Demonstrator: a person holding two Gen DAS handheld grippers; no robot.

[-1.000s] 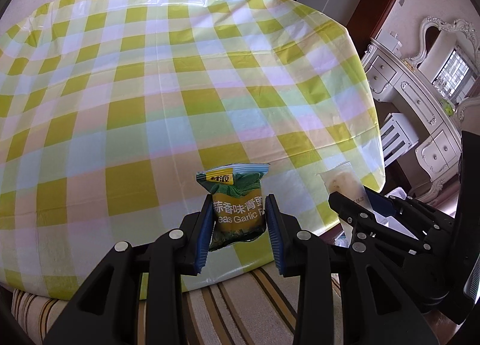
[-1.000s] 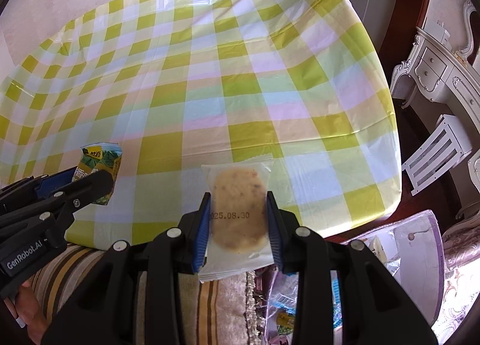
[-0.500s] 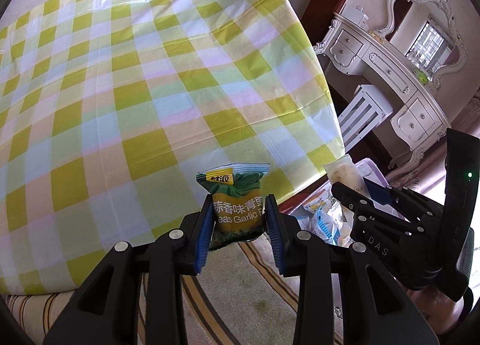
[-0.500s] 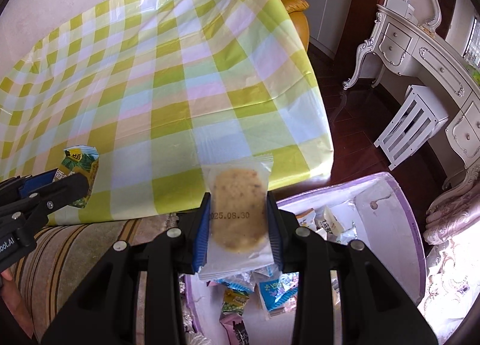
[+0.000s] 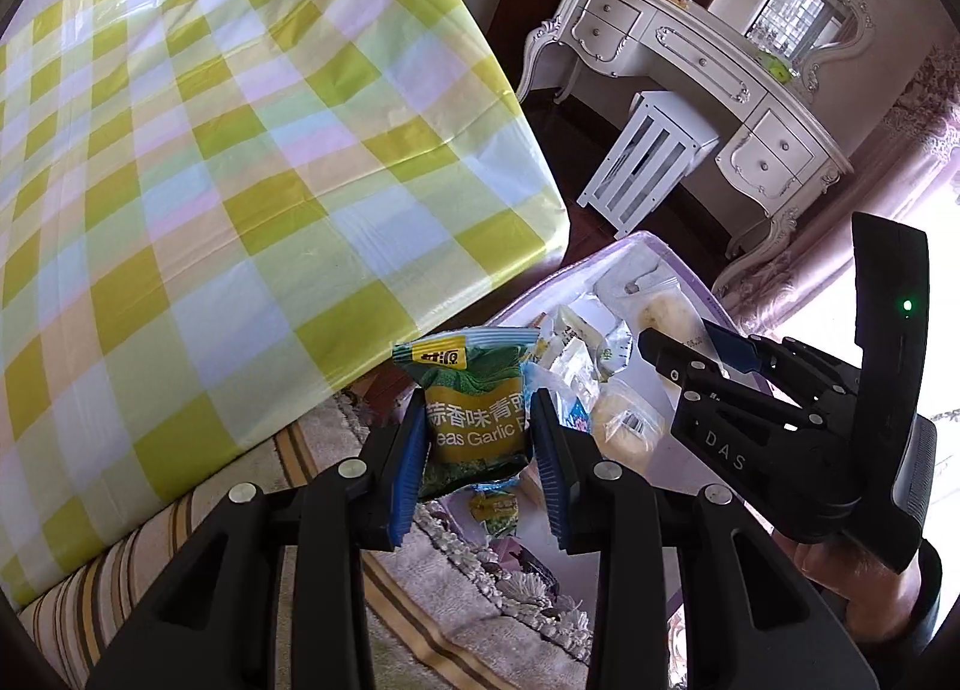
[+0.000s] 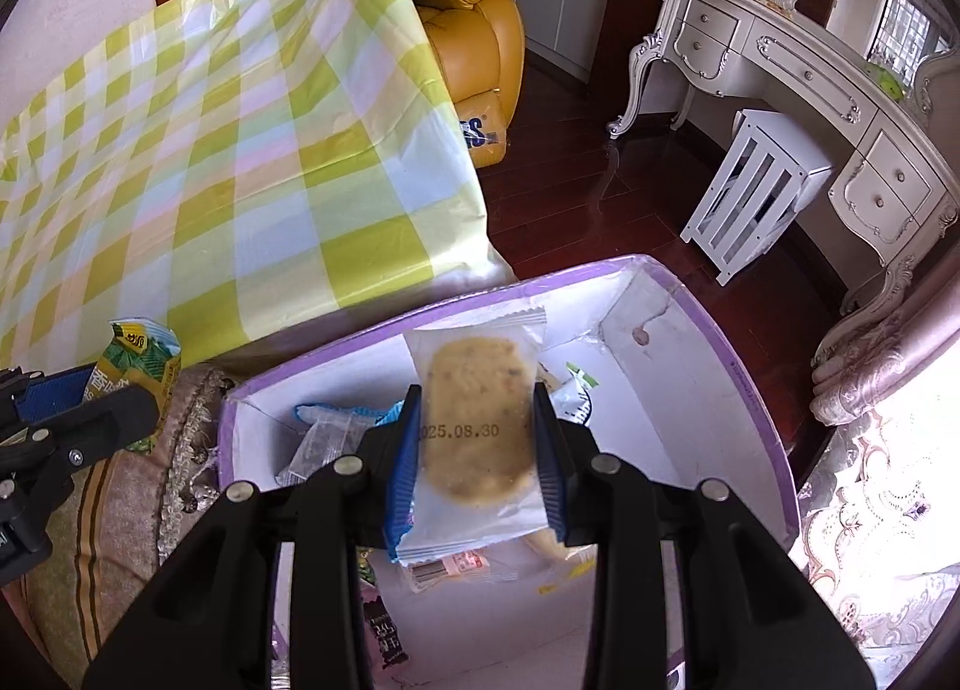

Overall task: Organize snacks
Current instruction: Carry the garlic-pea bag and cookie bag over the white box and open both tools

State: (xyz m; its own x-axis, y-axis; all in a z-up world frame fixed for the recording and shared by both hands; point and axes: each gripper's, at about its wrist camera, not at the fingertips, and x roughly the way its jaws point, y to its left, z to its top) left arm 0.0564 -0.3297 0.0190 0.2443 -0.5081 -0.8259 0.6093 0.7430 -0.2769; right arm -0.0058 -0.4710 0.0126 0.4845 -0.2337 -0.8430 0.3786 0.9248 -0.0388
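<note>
A: How far along is the person with the snacks?

B: Judging by the table, nearly through. The right gripper [image 6: 474,438] is clamping a clear-wrapped biscuit [image 6: 477,420] between its blue pads, and it is hanging right over the open purple-rimmed box [image 6: 750,384]. The left gripper [image 5: 480,450] is pinching a green garlic-pea packet [image 5: 474,408] the same way, and that one is sitting over the near edge of the box, with the striped cushion [image 5: 120,582] just below it.

A: So 2 snacks are waiting to go in?

B: Yes, 2 are being carried and neither is resting in the box yet. Letting them go looks like the step remaining.

A: What is the box holding?

B: A loose pile of small packets [image 6: 324,444]: clear wrappers with pale round cakes, a blue-and-white sachet, a dark packet near the front corner and a barcoded one under the biscuit. They are lying jumbled, not in rows, and the far white floor of the box is showing bare.

A: And beyond it?

B: The checked tablecloth [image 6: 210,180] is showing no snacks in either view. Farther off, a white stool [image 6: 750,192] is standing by an ornate white dresser [image 6: 810,84].
</note>
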